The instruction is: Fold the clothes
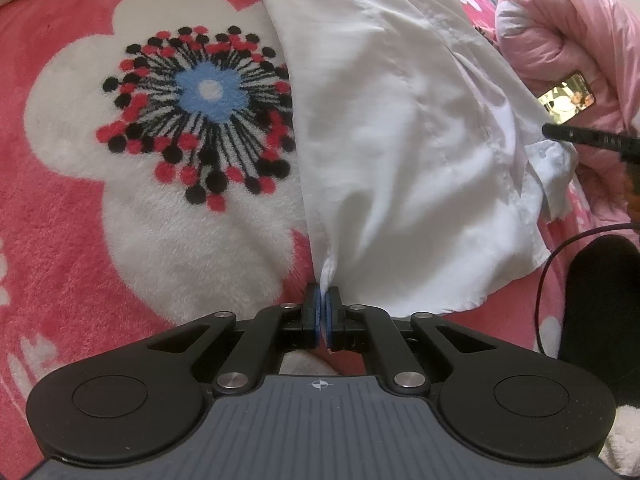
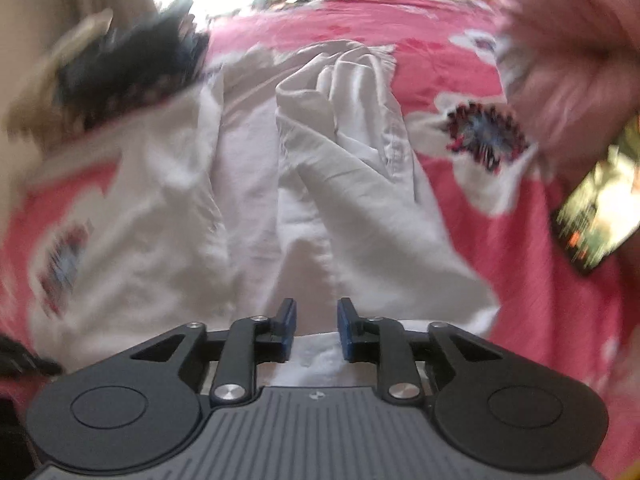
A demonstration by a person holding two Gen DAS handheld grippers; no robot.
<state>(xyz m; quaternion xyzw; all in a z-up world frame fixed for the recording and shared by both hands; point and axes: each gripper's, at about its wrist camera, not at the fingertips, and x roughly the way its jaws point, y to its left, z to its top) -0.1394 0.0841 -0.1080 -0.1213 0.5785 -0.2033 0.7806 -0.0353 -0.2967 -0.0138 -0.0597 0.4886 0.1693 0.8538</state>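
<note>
On the left of the left wrist view lies the pink blanket with a big white flower printed on it, and this blanket covers the bed where the folding is done. To the right of the flower is the white shirt, spread from the far edge down to the near edge, and its near corner is pulled into a thin point. The left gripper has its jaws clenched on this point of cloth, I think in order to keep the hem stretched and in place while the other side is arranged. Further right a loose cuff of the shirt lies beside a black tip, which seems to be part of the other tool. Behind it is a pink quilt rolled up, with a phone lying on it, screen lit; no writing on it can be read. In the right wrist view, which is blurred, the right gripper hangs over the creased shirt with jaws released and nothing between them, probably after setting down a fold. No brand or label is visible
</note>
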